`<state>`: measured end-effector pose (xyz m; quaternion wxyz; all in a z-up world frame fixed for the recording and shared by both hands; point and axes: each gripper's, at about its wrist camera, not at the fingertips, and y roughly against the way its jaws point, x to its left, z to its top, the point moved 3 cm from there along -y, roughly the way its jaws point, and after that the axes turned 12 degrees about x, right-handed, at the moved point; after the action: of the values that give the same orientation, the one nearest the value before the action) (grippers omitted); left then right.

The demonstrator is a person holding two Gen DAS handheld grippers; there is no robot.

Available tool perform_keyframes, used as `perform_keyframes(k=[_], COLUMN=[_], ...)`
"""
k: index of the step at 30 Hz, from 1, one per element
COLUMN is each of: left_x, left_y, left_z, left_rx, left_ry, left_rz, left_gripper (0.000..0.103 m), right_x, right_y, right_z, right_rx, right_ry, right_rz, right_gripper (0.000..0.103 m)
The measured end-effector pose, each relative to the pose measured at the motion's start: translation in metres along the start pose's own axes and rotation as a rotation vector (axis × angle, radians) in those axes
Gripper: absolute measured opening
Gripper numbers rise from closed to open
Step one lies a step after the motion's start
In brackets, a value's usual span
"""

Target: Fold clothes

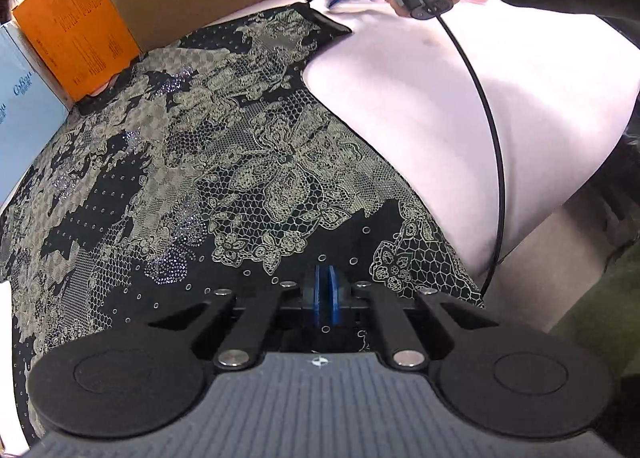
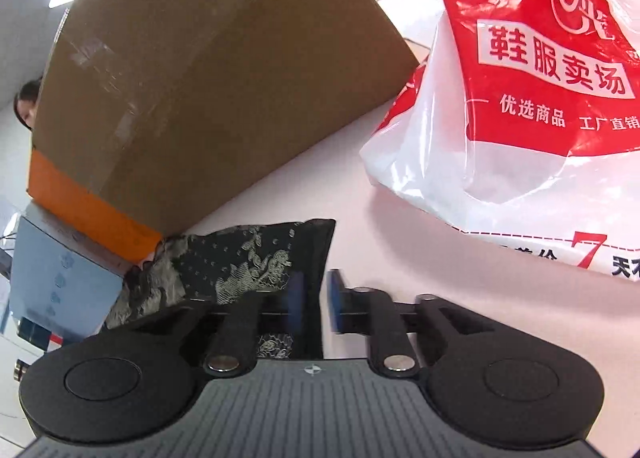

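At the left edge of the worktop (image 1: 420, 106) stand a pale blue box (image 1: 24, 98) and an orange box (image 1: 76, 30), with a big cardboard box (image 2: 200, 78) behind them along the back edge. The garment (image 1: 180, 162), black with a cream lace print and patches of small sparkles, lies spread flat from those boxes toward the middle of the pale pink worktop, one part of it touching the foot of the orange box. It looks thin, soft and light, likely to drape and slide easily on the smooth surface, so I would take it at a hem or corner, where the doubled edge gives the pads something to bite. The left tongs (image 1: 326, 292) sit low over the near edge of the cloth with the blue pads pressed together; the fabric runs right up to them, but whether any is pinched between them cannot be told. Further right, at the far corner of the garment, the right tongs (image 2: 314, 296) stand released, one pad over the dark hem and the other over bare worktop, so the cloth's edge lies in the gap, ready for a pinch. Beyond it, toward the right edge, a red and white plastic shopping bag (image 2: 520, 106) rests well apart from the garment.
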<state>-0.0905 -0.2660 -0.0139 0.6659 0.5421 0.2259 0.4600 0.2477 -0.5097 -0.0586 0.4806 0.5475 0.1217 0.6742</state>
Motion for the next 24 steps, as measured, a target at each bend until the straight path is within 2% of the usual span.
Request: perform_keyframes(k=[2,4,6,8,9,10,11,12,13,16,19,24], left_x=[-0.001,-0.004,-0.009,-0.016,-0.019,-0.022,-0.025,-0.027,-0.030,-0.028,-0.021,-0.004], left_y=[0.001,0.003,0.006,0.007,0.007,0.005,0.002,-0.002,-0.006,-0.007,-0.002,0.000], left_z=[-0.001,-0.001,0.001,0.006,0.009,0.011,0.013,0.014,0.016,0.015,0.012,0.005], left_rx=[-0.001,-0.016,-0.053,-0.074,-0.080,-0.083,-0.070,-0.058,-0.046,-0.058,-0.084,-0.092], left_ry=[-0.021,-0.048,-0.085,-0.115,-0.125,-0.134,-0.136,-0.137,-0.138,-0.111,-0.073,-0.016], left_rz=[-0.010,-0.016,-0.008,-0.007,-0.008,-0.011,-0.017,-0.023,-0.026,0.003,0.008,0.054], left_gripper=[0.020,0.065,0.074,0.074,0.074,0.069,0.057,0.022,0.000,0.000,0.000,0.000], right_x=[0.005,0.012,0.021,0.031,0.037,0.042,0.045,0.045,0.044,0.028,0.018,0.035], right_y=[-0.004,-0.010,-0.016,-0.023,-0.026,-0.029,-0.033,-0.034,-0.033,-0.019,-0.012,-0.012], right_z=[0.001,0.000,-0.004,-0.009,-0.013,-0.017,-0.020,-0.022,-0.023,-0.023,-0.017,-0.008], right_rx=[-0.005,-0.021,-0.037,-0.039,-0.031,-0.007,0.032,0.045,0.041,0.013,-0.007,-0.011], right_ry=[0.054,0.129,0.212,0.283,0.314,0.334,0.332,0.315,0.297,0.171,0.044,-0.029], right_rz=[-0.018,-0.043,-0.082,-0.115,-0.115,-0.094,-0.066,-0.052,-0.046,0.003,0.095,0.244], right_gripper=[0.048,0.053,0.056,0.057,0.048,0.035,0.007,0.004,0.004,0.004,0.004,0.004])
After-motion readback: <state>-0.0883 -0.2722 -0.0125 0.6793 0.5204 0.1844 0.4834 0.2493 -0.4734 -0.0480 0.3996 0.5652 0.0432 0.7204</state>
